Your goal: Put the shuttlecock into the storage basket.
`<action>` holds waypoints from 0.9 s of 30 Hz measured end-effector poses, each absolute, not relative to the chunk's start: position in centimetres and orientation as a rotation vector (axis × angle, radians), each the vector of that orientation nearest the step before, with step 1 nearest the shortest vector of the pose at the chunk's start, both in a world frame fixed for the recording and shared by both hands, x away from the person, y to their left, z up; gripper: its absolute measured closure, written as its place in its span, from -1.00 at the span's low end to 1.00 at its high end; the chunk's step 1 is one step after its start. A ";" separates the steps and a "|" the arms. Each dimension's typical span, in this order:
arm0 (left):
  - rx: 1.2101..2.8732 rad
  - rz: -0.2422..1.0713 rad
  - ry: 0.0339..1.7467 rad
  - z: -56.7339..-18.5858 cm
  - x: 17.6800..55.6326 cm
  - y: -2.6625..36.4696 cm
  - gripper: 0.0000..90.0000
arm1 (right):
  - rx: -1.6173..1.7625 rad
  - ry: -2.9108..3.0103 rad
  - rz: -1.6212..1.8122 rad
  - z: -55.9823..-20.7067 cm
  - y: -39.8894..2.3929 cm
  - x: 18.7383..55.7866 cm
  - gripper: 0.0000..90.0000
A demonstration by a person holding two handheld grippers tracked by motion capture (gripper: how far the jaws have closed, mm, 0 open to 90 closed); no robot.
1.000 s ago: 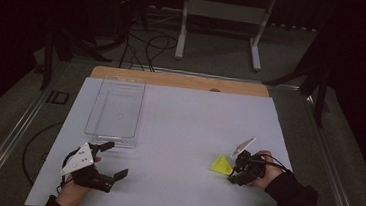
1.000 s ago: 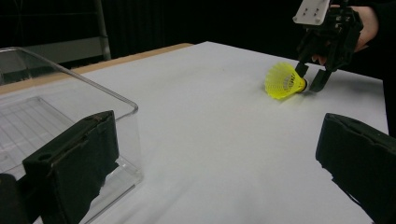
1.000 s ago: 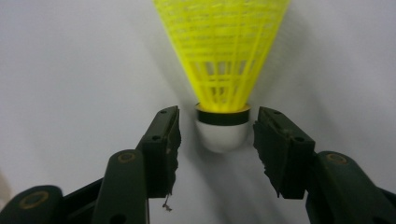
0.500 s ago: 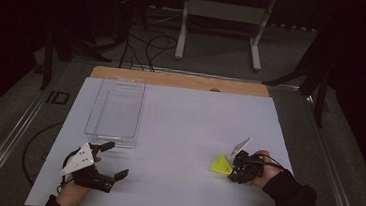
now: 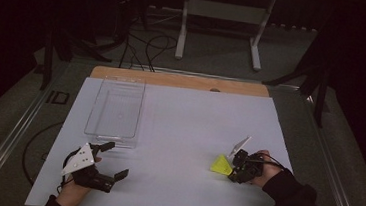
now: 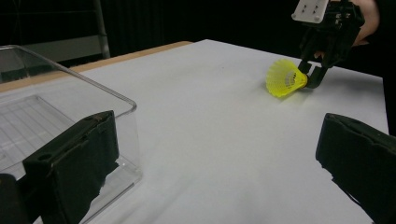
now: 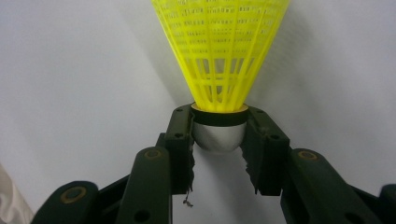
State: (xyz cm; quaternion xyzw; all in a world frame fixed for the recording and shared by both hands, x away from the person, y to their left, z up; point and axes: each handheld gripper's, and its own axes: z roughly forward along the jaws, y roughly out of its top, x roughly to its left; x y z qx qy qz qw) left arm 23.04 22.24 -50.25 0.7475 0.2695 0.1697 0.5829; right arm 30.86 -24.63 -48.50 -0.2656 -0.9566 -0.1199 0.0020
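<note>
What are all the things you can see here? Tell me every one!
Yellow plastic shuttlecock: one, yellow skirt with a white cork tip, lying on the table's right side, tip between the right gripper's jaws.
Clear plastic tray: one, see-through, empty, left side of the table.
White table: one, white top with a wooden strip along the far edge.
White metal stand: one, on the floor beyond the table.
Black cables: several, on the floor behind.
Left gripper: one, black, open, near the tray.
Right gripper: one, black, shut on the shuttlecock's tip.

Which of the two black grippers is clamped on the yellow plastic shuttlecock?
The right gripper, closed on the yellow plastic shuttlecock at its white cork base; the left gripper sits open beside the clear plastic bin.
</note>
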 end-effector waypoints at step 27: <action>1.746 0.390 0.632 -50.3 23.0 22.2 -1.00 | -0.958 -2.951 -0.388 -46.3 -23.2 31.6 0.45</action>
